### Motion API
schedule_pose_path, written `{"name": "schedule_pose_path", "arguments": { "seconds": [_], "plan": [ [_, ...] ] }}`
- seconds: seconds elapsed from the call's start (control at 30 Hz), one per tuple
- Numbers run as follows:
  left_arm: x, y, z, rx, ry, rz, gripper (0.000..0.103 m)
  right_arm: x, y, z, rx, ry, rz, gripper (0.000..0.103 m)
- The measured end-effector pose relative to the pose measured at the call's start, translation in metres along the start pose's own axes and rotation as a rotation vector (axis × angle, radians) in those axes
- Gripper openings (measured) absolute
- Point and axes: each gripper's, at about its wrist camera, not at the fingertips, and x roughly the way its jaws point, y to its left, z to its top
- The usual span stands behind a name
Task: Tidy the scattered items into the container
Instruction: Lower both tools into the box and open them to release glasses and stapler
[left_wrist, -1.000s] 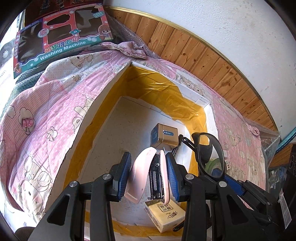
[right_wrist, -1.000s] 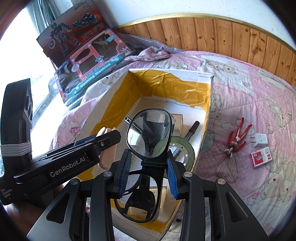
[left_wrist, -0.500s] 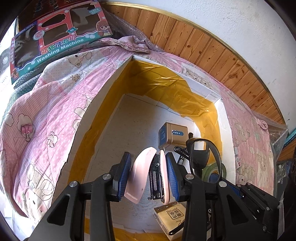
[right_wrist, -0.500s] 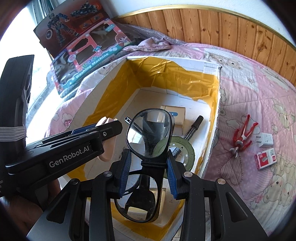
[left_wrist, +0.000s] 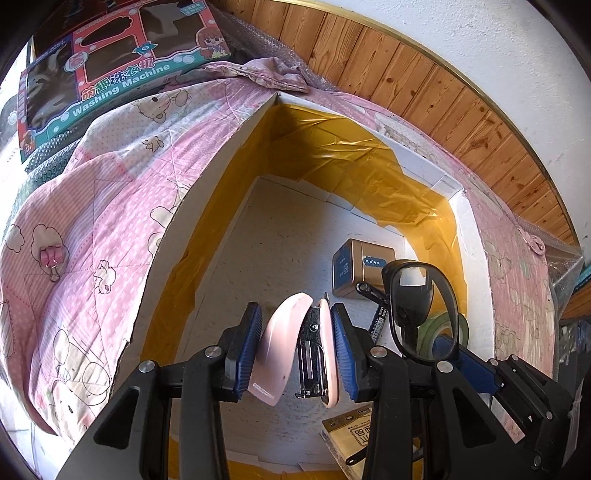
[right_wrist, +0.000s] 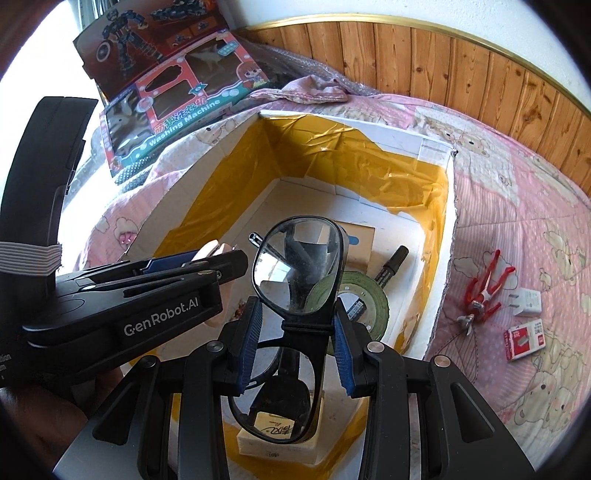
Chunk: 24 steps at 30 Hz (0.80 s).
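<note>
Pink stapler sits between the blue pads of the left gripper, which is closed on it and holds it above the white floor of the container, a white foam box with yellow tape on its inner walls. The stapler hangs with its two halves apart (the metal part shows between them). The right gripper is closed on black glasses at the bridge, so one lens stands above the pads and the other lens below, and it also hovers over the box, just beside the left gripper. In the box lie a golden box, a black marker, a green tape roll and a small yellow pack. On the pink blanket, to the right of the container, rest a red figure, a white plug and a red and white packet, all near each other. A pink clip lies on the blanket at the left side.
</note>
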Motion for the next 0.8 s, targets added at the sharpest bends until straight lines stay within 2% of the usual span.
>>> {"name": "schedule_pose_path", "arguments": {
  "seconds": [0.33, 0.4, 0.43, 0.5, 0.8],
  "plan": [
    [0.005, 0.000, 0.003, -0.005, 0.031, 0.005, 0.041, 0.001, 0.001, 0.005, -0.011, 0.007, -0.002, 0.041],
    [0.005, 0.003, 0.002, -0.026, 0.036, 0.002, 0.047, 0.002, -0.001, 0.004, -0.001, 0.011, -0.005, 0.041],
    [0.005, 0.004, 0.002, -0.033, 0.036, 0.001, 0.056, 0.001, -0.002, 0.004, 0.004, 0.010, -0.006, 0.041],
    [0.001, 0.004, 0.001, -0.039, 0.024, -0.005, 0.061, -0.001, -0.003, 0.003, 0.009, 0.007, -0.005, 0.041],
    [-0.024, 0.000, -0.004, -0.040, -0.017, -0.012, 0.062, -0.026, -0.007, -0.006, 0.038, -0.031, 0.025, 0.041]
  ]
}}
